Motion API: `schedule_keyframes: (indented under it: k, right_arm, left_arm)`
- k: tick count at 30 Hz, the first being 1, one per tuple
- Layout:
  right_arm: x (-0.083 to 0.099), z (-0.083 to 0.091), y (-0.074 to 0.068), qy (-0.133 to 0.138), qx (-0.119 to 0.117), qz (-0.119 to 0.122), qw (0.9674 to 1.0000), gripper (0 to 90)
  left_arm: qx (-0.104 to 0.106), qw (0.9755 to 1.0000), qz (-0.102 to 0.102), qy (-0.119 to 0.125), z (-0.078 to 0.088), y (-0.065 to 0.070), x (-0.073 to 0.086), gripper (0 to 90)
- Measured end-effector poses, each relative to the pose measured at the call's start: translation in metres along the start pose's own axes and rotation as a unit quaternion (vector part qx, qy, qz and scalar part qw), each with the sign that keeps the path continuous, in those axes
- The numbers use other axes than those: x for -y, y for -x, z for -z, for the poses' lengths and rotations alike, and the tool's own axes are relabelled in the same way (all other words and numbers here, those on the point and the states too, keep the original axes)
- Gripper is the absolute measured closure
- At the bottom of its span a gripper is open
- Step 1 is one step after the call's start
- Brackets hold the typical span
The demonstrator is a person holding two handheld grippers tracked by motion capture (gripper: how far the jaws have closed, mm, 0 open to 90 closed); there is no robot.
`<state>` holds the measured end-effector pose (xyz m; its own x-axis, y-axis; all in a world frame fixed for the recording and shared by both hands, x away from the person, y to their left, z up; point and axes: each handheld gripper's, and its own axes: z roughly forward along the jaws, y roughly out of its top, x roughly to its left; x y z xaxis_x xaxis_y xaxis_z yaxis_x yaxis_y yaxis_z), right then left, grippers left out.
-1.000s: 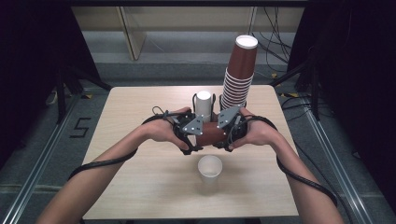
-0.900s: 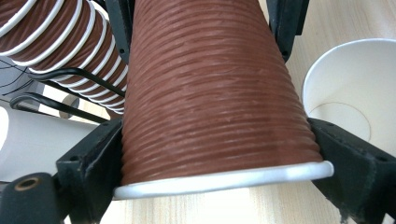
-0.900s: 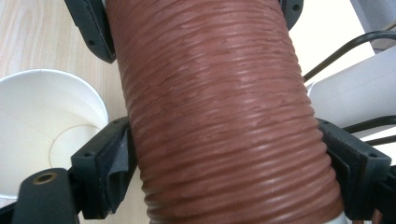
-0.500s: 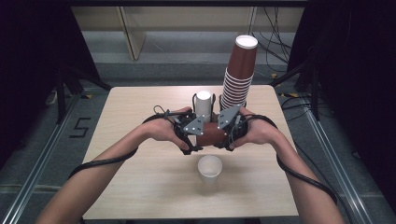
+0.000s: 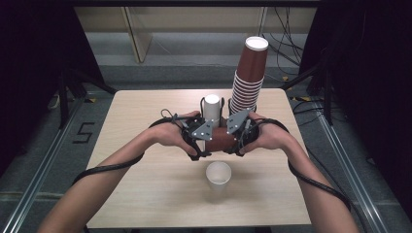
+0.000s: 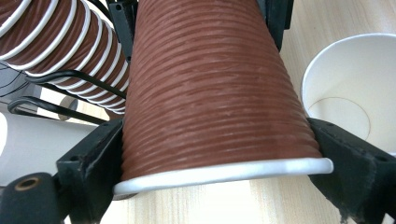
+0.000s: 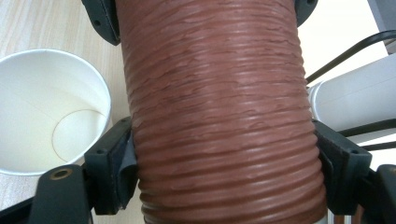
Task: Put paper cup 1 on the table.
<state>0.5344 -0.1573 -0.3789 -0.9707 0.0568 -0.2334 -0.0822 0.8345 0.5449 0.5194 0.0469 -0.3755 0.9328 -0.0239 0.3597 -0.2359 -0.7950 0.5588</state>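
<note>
Brown cup [image 5: 221, 140] clamped between 2 grippers, mid-table; table edges well apart.

Tall stack of brown cups [image 5: 248, 77] at worktop [image 5: 145, 111] far edge; white cup [image 5: 218, 174] upright near front; white cylinder [image 5: 212, 108] mid.

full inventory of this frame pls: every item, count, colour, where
brown ribbed cup: 1, brown with white rim, lying level between both grippers above mid table
cup stack: 1 stack, brown with white rims, upside down, far right of table
white cup: 1, white, upright and empty, near side of table
white cups in wire holder: count unclear, white, behind the grippers
table: 1, light wood
left gripper: black jaws clamped on the cup near its rim
right gripper: black jaws, just been closing, against the cup's sides
</note>
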Motion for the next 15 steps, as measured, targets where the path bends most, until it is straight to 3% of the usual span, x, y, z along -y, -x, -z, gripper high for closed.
schedule_keyframes:
  k: [8, 10, 12, 15]
  right_arm:
    - [0.0007, -0.0009, -0.001, 0.005, 0.0, -0.001, 1.0, 21.9]
    - [0.0023, -0.0013, -0.0034, 0.008, -0.001, -0.011, 0.9999, 21.9]
    - [0.0029, -0.0009, -0.0022, 0.01, -0.003, -0.005, 0.9999, 21.9]
    - [0.004, 0.0007, -0.0025, 0.015, 0.0, -0.009, 0.9998, 21.9]
  left_arm:
    - [0.005, 1.0, 0.0, -0.002, -0.0004, -0.0002, 0.0013, 8.1]
    - [0.008, 0.9999, 0.009, 0.002, -0.0009, 0.0003, 0.0026, 7.0]
    - [0.002, 0.9997, 0.021, 0.011, -0.0013, 0.0006, 0.0037, 5.7]
    - [-0.002, 0.9997, 0.019, 0.011, 0.0006, -0.0004, 0.0046, 2.2]
